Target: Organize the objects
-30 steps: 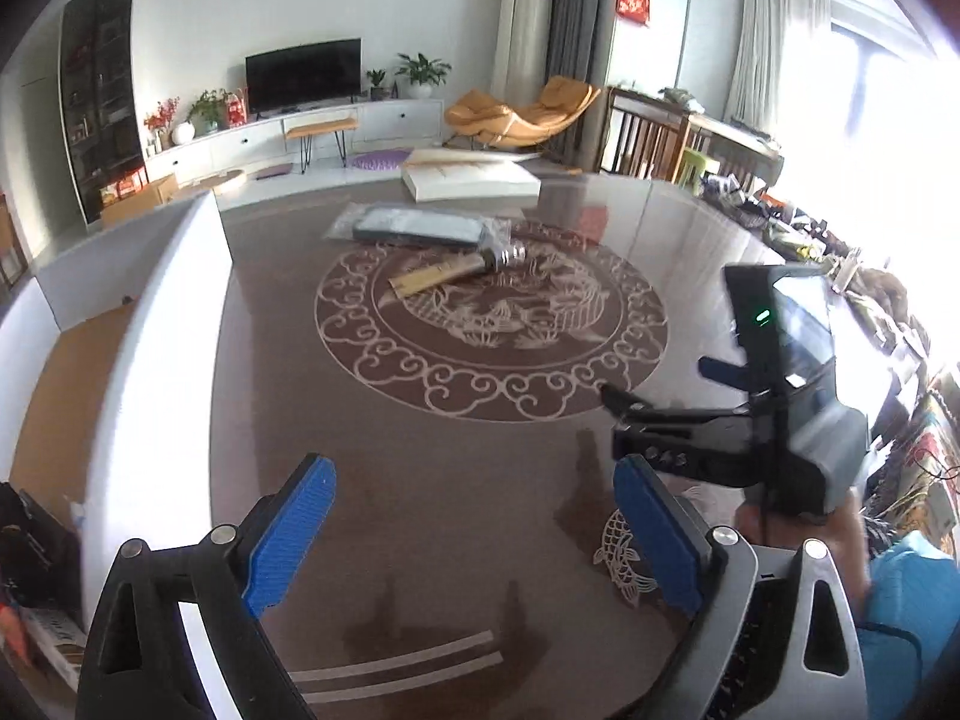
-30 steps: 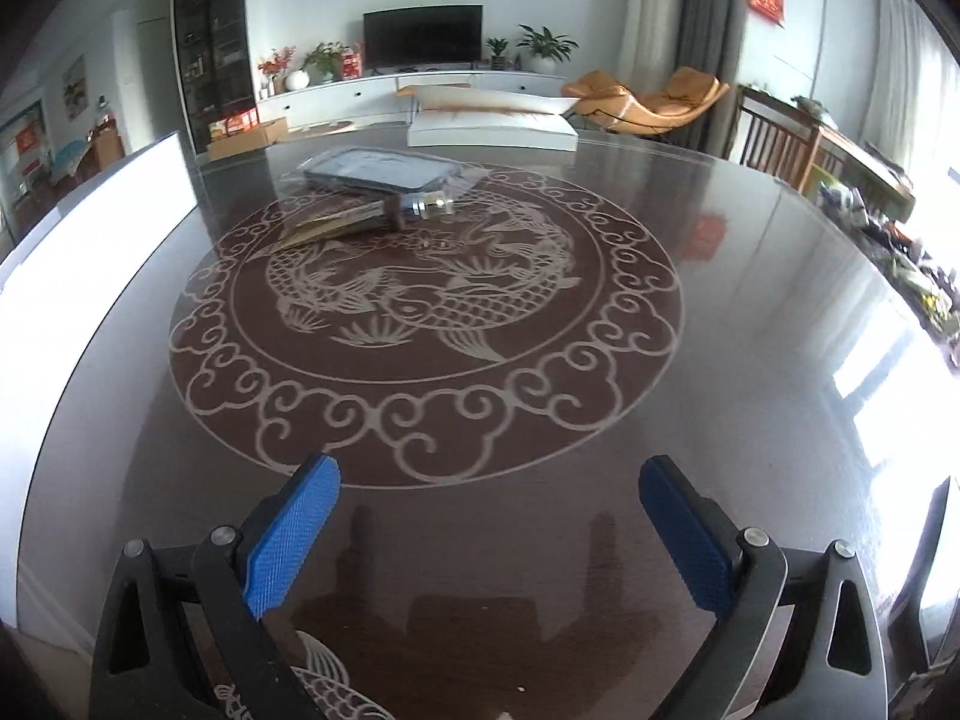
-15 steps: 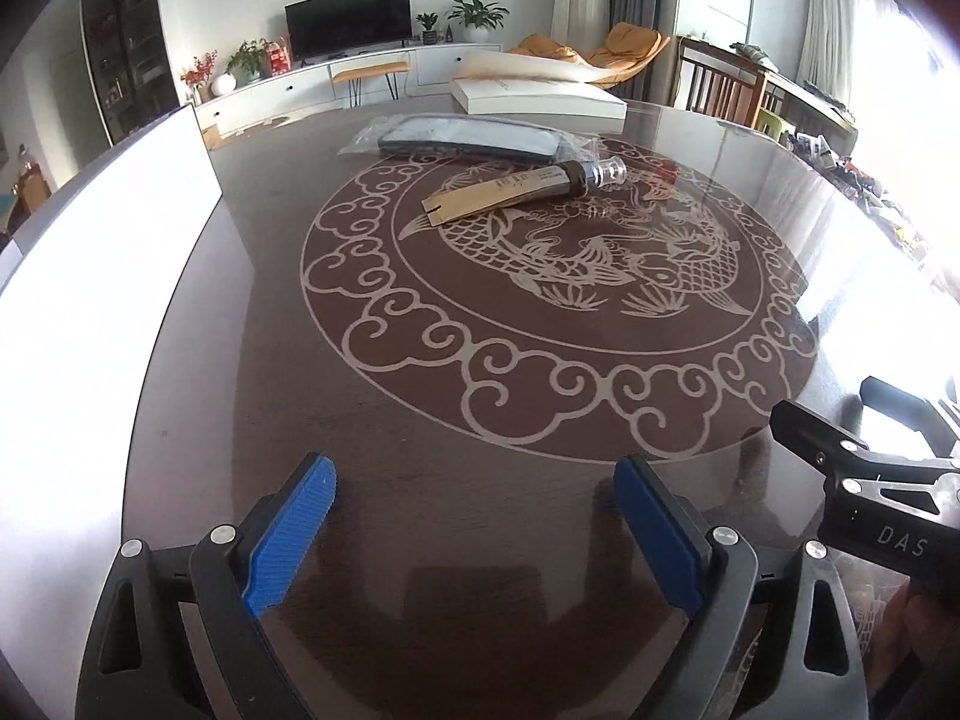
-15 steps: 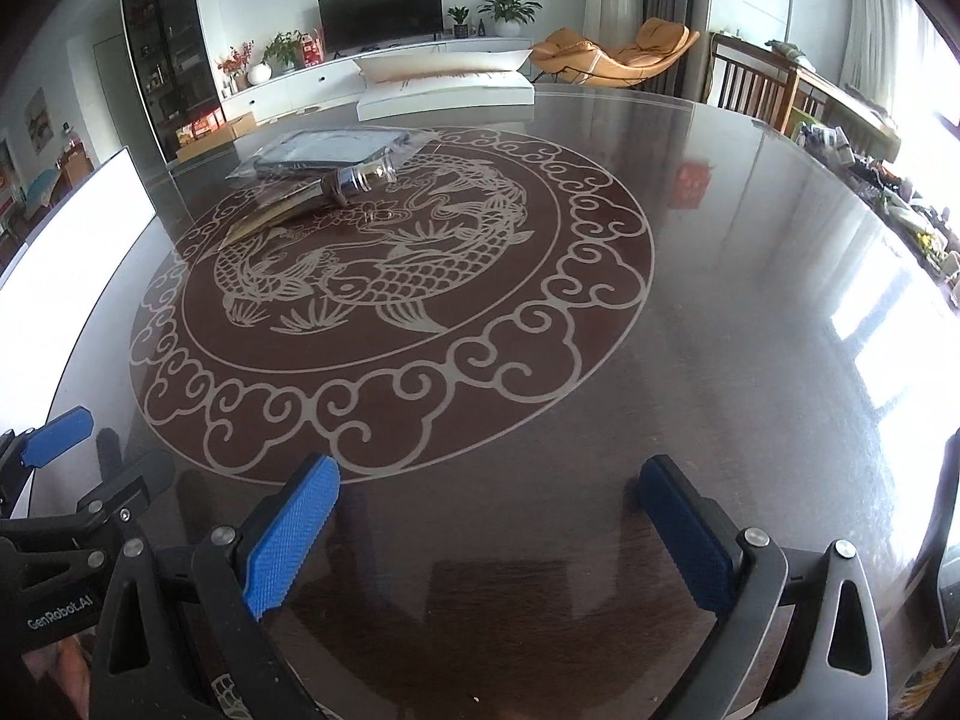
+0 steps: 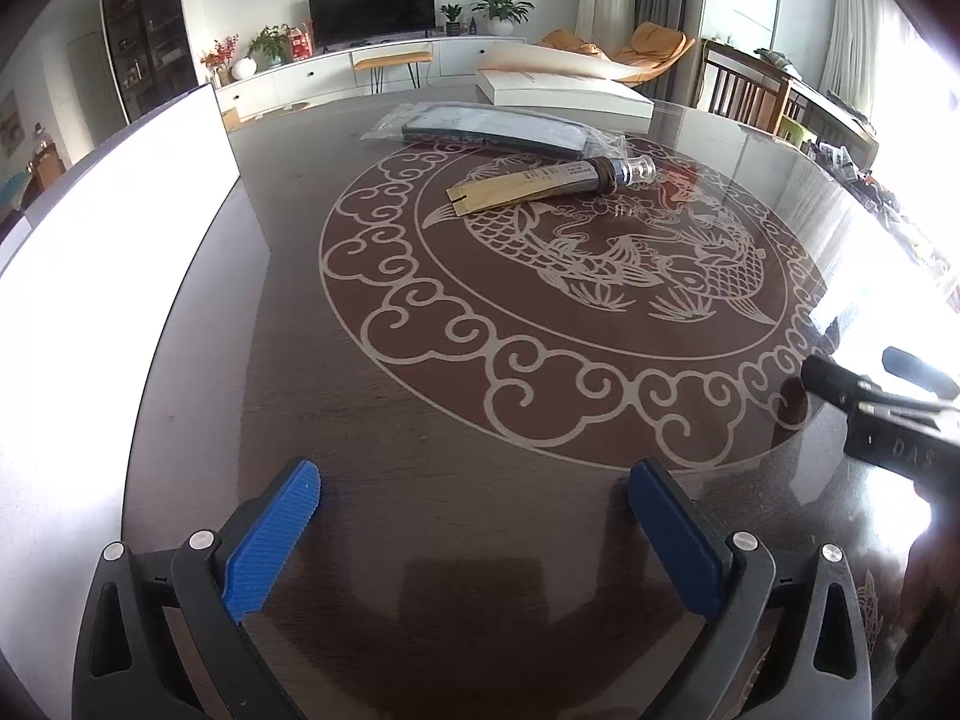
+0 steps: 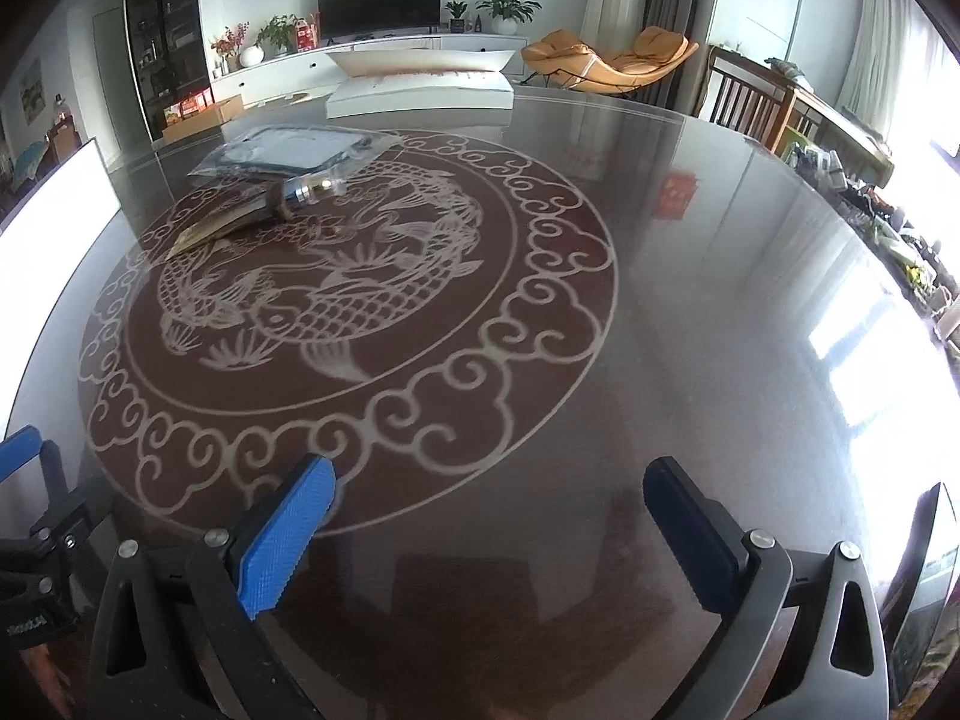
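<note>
Presently on a round dark table point(image 5: 420, 540) with pale fish-and-cloud inlay: two loose items for organizing, both on the far side.

Item one: slim dark tube with clear stopper and tan paper sleeve point(image 5: 540, 183). Lying flat on the far rim of the inlay. Long axis roughly left to right in the left wrist view, stopper end to the right, sleeve end to the left and slightly nearer. Same tube point(image 6: 276, 204) in the right wrist view: far and left of centre, stopper end right.

Item two: flat dark case in a clear plastic bag point(image 5: 498, 129). Just behind the tube, farther off, bag edge close to or touching the stopper end; contact not certain. Also far left in the right wrist view point(image 6: 294, 150).

Also present: white flat box point(image 5: 564, 93) at the far table edge; white upright panel point(image 5: 120, 228) along the left edge.

Left gripper point(image 5: 474, 525): blue pads spread wide, nothing between, low over the near table. Tube far ahead, slightly right of its line.

Right gripper point(image 6: 489, 522): likewise wide and empty, to the right of the left one. Tube far ahead, well to its left.

Judgement: left gripper probably the nearer and better aligned; straight forward reach, fingers closing across the tube's short width.
</note>
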### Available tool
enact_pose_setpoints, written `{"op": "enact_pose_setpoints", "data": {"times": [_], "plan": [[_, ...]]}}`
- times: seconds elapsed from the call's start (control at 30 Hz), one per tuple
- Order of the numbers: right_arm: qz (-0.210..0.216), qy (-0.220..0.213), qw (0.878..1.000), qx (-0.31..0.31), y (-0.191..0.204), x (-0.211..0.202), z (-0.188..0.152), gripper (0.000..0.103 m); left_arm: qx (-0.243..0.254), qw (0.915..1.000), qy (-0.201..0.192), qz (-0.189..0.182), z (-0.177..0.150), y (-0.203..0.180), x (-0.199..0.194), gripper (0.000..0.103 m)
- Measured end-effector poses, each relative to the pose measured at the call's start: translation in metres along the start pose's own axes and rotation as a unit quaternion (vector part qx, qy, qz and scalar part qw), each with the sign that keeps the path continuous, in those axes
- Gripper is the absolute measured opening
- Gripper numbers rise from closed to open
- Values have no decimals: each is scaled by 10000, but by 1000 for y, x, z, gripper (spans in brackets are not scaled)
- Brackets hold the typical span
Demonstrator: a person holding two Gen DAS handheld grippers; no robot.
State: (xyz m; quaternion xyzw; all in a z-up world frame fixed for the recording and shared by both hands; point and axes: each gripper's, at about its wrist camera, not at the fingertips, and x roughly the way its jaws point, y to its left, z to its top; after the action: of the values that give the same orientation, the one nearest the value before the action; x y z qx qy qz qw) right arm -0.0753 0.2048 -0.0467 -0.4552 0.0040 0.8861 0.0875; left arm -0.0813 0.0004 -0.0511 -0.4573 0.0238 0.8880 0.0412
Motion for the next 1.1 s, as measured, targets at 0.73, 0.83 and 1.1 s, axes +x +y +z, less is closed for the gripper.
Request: {"op": "enact_pose_setpoints", "data": {"times": [0.73,0.83,1.1], "plan": [[20,40,9988,488,-27,11,9,103,-9,10000,0,4,-1,0,-2,103],[20,40,9988,488,-27,11,9,103,-10,10000,0,5,0,0,-1,103],[21,40,9988,488,-27,11,9,103,-13,10000,-1,8,0,0,-1,103]]}}
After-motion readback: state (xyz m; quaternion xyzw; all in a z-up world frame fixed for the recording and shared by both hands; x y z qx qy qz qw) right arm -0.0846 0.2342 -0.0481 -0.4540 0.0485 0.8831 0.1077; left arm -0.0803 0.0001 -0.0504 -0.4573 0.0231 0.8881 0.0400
